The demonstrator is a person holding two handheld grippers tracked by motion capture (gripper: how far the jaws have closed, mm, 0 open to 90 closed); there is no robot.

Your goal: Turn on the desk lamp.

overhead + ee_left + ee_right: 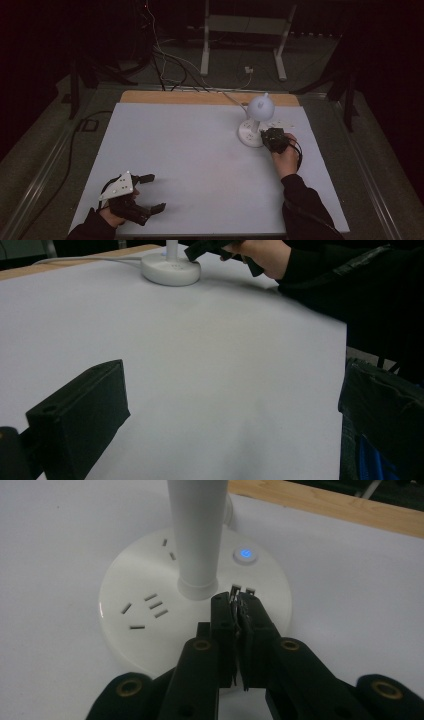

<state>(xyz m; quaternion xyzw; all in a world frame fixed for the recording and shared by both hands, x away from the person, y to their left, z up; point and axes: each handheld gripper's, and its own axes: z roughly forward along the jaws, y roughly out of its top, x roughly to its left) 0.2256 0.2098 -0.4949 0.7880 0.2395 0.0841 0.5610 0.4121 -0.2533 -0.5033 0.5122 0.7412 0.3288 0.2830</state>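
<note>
A white desk lamp stands at the table's far right, with a round head (260,106) and a round base (250,134) that has socket slots. On that base (135,585), beside the stem (198,530), glows a blue button (245,554). My right gripper (241,597) is shut with nothing visible between its jaws, its tips over the base just short of the button. From above, the right gripper (272,139) sits at the base's right edge. My left gripper (156,192) rests open and empty at the near left; across the mat it sees the base (170,271).
A white mat (190,150) covers the table, with a wooden strip (175,96) along the far edge. The lamp's cord (232,99) runs off the back. Cables and a white metal frame (245,25) lie on the dark floor beyond.
</note>
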